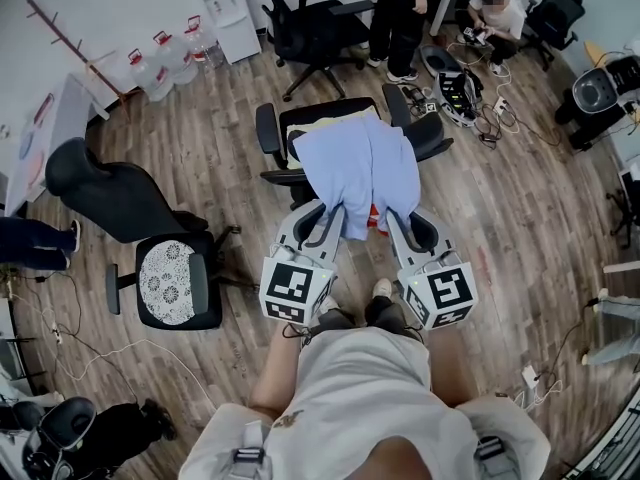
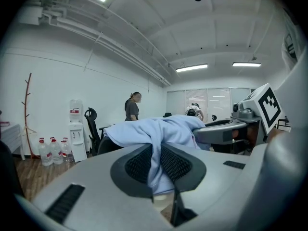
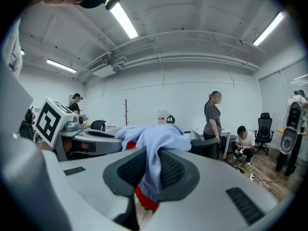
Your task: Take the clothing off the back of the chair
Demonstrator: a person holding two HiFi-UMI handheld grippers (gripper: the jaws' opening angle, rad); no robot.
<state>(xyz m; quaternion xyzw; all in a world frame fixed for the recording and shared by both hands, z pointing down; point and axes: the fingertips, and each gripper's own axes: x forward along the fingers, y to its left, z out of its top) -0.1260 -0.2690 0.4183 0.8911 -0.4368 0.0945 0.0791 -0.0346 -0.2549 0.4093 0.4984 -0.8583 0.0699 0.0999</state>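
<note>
Both pairs of fingers are closed on the light blue garment [image 1: 360, 168]. In the left gripper view the ribbed fingers [image 2: 136, 165] of my left gripper [image 2: 158, 166] pinch a fold of the cloth. In the right gripper view my right gripper [image 3: 150, 171] clamps another fold, with a strip of red fabric [image 3: 144, 198] hanging below the pinch.

Edges and clearance: in the head view the garment lies spread over the black office chair [image 1: 268, 128] at centre frame. Its near hem runs down into the left gripper [image 1: 328, 218] and the right gripper [image 1: 398, 223], which sit side by side just below it. I cannot tell whether the cloth has cleared the chair back. A second black chair with a patterned seat pad [image 1: 165, 278] stands at centre left, apart from the grippers. Bare floor lies to the right of the chair.

Surface and room: wood-plank floor [image 1: 520, 218], white walls, and loose cables [image 1: 480, 118] on the floor at upper right. A standing person [image 1: 400, 13] and a crouching person [image 1: 495, 13] are at the top of the frame, and a bare coat stand [image 1: 70, 38] at upper left.

Containers: large water bottles [image 1: 160, 63] with red caps are grouped at upper left beside a white water dispenser [image 1: 228, 8]. I cannot read how full they are.
</note>
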